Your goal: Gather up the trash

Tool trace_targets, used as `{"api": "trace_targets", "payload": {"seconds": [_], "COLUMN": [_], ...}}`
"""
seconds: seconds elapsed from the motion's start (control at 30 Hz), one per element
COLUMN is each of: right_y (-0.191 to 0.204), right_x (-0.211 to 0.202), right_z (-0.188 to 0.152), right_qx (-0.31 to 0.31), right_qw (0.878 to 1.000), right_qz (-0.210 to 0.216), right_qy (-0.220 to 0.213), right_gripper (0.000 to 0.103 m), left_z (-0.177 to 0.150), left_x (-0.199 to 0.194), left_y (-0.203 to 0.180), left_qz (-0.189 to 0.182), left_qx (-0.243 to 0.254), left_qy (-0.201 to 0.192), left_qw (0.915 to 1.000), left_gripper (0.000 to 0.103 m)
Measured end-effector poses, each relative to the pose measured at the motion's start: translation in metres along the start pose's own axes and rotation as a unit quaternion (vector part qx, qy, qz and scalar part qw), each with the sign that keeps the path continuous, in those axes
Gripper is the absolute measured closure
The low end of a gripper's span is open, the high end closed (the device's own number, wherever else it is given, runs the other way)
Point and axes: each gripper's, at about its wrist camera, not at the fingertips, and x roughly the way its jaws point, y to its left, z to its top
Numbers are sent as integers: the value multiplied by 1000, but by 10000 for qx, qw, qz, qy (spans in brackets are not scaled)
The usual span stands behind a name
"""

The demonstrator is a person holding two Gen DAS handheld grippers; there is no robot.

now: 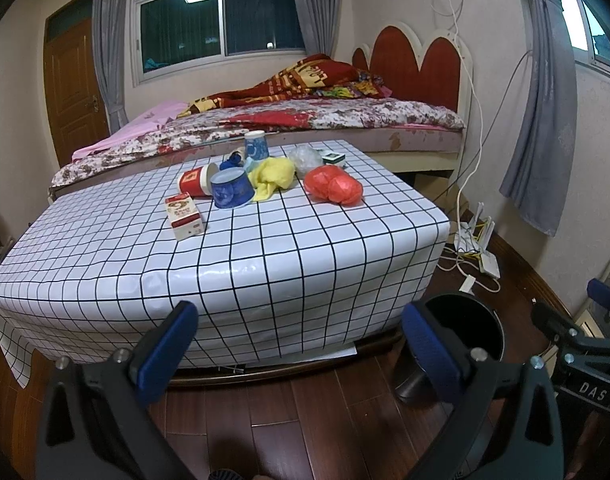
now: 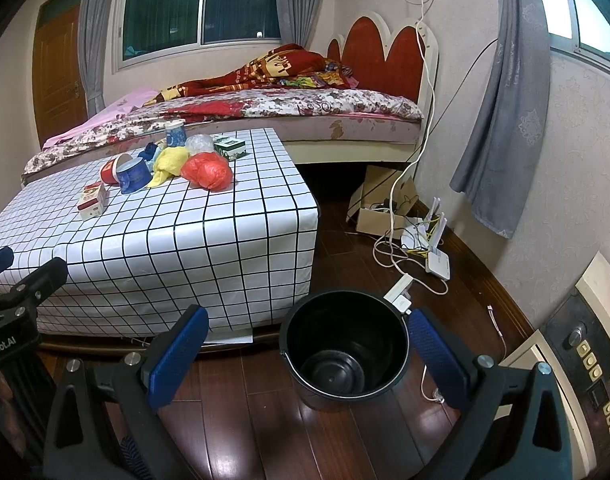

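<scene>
Trash lies on a low table with a white grid cloth (image 1: 265,248): a red plastic bag (image 1: 333,185), a yellow bag (image 1: 274,176), a blue cup (image 1: 231,189), a red cup (image 1: 197,180), a small carton (image 1: 184,216), an upright blue cup (image 1: 256,145), a clear bag (image 1: 305,159) and a green box (image 1: 333,157). A black bucket (image 2: 345,350) stands empty on the floor right of the table. My left gripper (image 1: 301,316) is open and empty before the table's front edge. My right gripper (image 2: 309,324) is open and empty above the bucket.
A bed (image 1: 305,120) stands behind the table. Cables, a router (image 2: 437,258) and a cardboard box (image 2: 379,204) lie on the wood floor by the right wall. A grey curtain (image 2: 501,120) hangs there. A cabinet (image 2: 585,344) is at the far right.
</scene>
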Motion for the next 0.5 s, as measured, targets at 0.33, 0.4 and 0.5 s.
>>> {"api": "trace_targets", "payload": {"seconds": [0.33,0.4,0.5], "right_y": [1,1,0], "right_x": [0,0,0], "right_z": [1,0,0], "right_qx": [3,4,2], "right_qw": [10000,10000,10000], "right_qz": [0,-2,3], "right_qy": [-1,8,4], "right_gripper": [1,1,1], "left_z": [-2,-2,-2], "left_x": [1,1,1], "left_y": [1,1,1], "left_qz": [5,0,-4], "left_qx": [-6,1,13], "left_qy": [1,-5,-7], "left_qw": [10000,10000,10000], "left_gripper": [1,1,1]}}
